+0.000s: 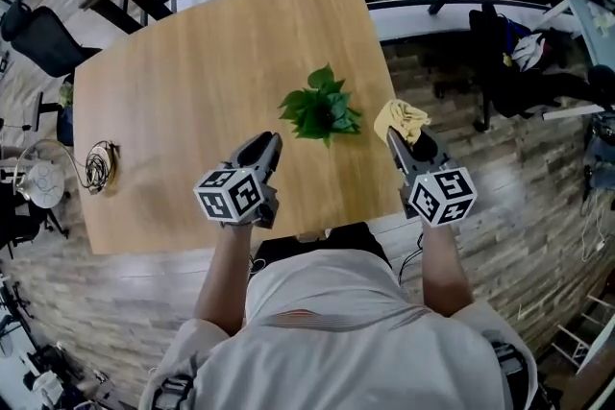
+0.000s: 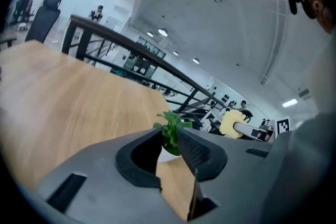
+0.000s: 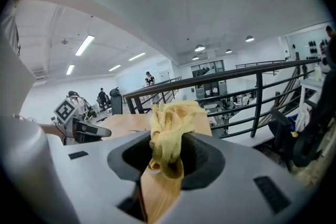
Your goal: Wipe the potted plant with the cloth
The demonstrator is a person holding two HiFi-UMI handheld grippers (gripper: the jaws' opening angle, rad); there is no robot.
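We hold the cloth (image 1: pixel 402 118) beside the plant (image 1: pixel 321 108)
Our right gripper (image 1: pixel 397 141) clamps it at the plant's 3 o'clock; our left gripper (image 1: pixel 270 142), at 7 o'clock, has jaws slightly apart

Bright, even light falls from ceiling strips (image 3: pixel 84 45) above the right gripper (image 3: pixel 165 147), shadows faint, corners dark and fisheye-bent, the room beyond its jaws slightly soft.

Wooden table (image 1: pixel 192 62): potted plant (image 1: pixel 322 110), cable coil (image 1: pixel 99 165)

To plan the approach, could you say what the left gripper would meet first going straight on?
Probably the plant, seen straight ahead between the jaws of the left gripper; depth is unclear.
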